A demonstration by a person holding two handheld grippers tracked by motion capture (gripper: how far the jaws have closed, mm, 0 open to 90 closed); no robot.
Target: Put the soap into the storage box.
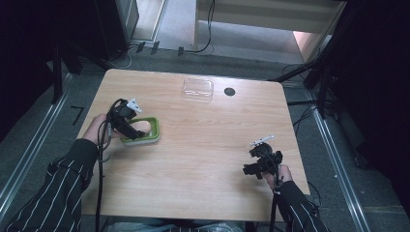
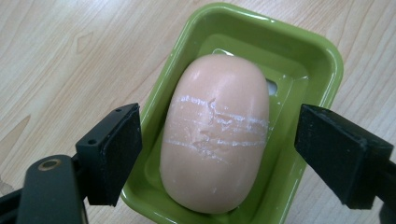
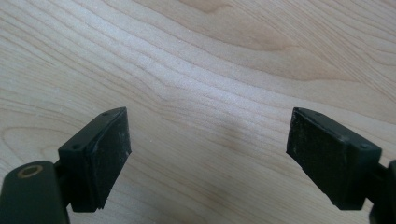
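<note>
Two pairs of tongs in play, one per hand. Left tongs (image 2: 217, 154): jaws spread, one pad on either side of the soap bar (image 2: 215, 133), neither pad touching it. Clear gaps show on both flanks in the left gripper view. Soap is pinkish, oval, with pale scuff lines across its middle where something appears to have pressed on it. It lies flat inside the green soap dish (image 2: 327, 60), long axis along the dish, its lower end near the dish's nearer rim.

High view: left tongs (image 1: 138, 126) hover over the dish (image 1: 153, 129), which sits near the left edge of the surface (image 1: 203, 159), roughly halfway along it. Right tongs (image 3: 208, 149) also spread, nothing between them, bare wood grain beneath. In the high view the right tongs (image 1: 249, 169) hang near the right front corner, well apart from the dish.

Further out: clear plastic lid (image 1: 197, 88) and a small dark round thing (image 1: 229, 91) near the far edge, untouched by either hand.

Judgement on progress: soap is seated in the dish and not gripped, so the placing step looks done. Left to do, probably: lift the left tongs clear, then perhaps fetch the clear lid if it belongs to the dish. Cannot tell whether it fits.
</note>
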